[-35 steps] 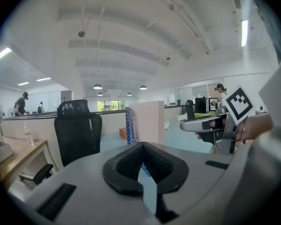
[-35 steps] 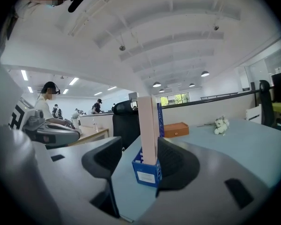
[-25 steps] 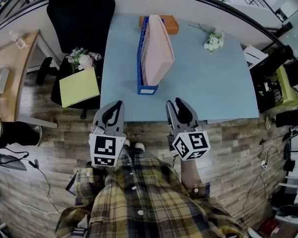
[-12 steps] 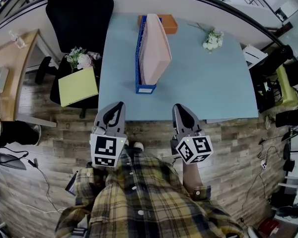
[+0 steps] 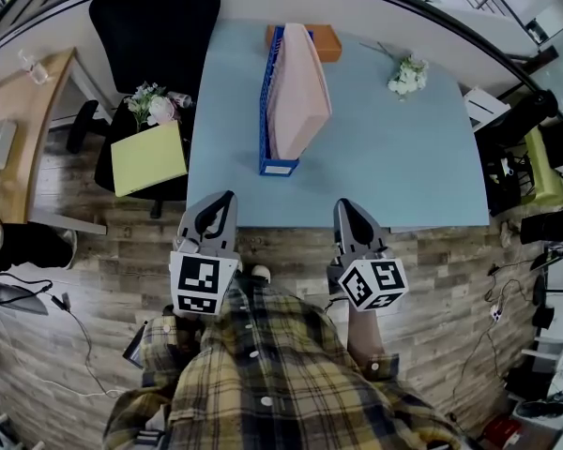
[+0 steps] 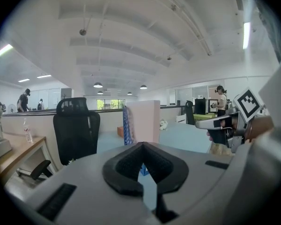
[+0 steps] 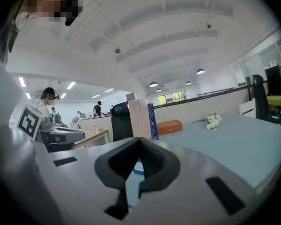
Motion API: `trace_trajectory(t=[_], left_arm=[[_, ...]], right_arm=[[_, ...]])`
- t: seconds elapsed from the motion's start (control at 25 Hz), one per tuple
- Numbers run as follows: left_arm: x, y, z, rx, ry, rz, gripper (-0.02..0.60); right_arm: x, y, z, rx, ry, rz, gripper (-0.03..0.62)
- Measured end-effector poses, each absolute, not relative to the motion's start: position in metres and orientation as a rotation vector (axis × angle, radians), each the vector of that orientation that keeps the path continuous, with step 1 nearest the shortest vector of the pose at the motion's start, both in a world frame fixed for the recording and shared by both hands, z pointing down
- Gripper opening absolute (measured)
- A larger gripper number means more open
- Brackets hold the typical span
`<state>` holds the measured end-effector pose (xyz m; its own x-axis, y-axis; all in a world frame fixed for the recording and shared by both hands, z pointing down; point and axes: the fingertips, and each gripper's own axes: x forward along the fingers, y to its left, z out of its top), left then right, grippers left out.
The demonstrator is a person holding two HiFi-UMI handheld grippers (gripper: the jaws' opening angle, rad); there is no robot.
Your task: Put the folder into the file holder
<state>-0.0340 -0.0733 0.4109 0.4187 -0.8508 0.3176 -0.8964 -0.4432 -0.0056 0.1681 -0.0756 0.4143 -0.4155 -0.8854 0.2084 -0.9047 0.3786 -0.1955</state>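
Note:
A pink folder stands leaning inside the blue file holder on the light blue table. Both grippers hover just off the table's near edge, well short of the holder. My left gripper is shut with nothing in it, and so is my right gripper. In the left gripper view the shut tips point at the folder and holder. The right gripper view shows its tips closed in front of the folder and holder.
A yellow folder and a small bouquet lie on a black office chair left of the table. An orange box sits behind the holder, white flowers at the table's far right. A wooden desk stands further left.
The right gripper's jaws have closed from open to shut, and it has drifted slightly right and back toward the person. The left gripper has stayed put.

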Motion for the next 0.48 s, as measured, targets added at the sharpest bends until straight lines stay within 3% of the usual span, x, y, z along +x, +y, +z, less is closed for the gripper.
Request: trace_trajectory(t=[0.48], left_arm=[[-0.0385,-0.0797,0.4144,2.491,-1.566,0.414,-0.009]], right_arm=[[0.1662,-0.085,0.4182,1.646,-2.533,0.42,0.002]])
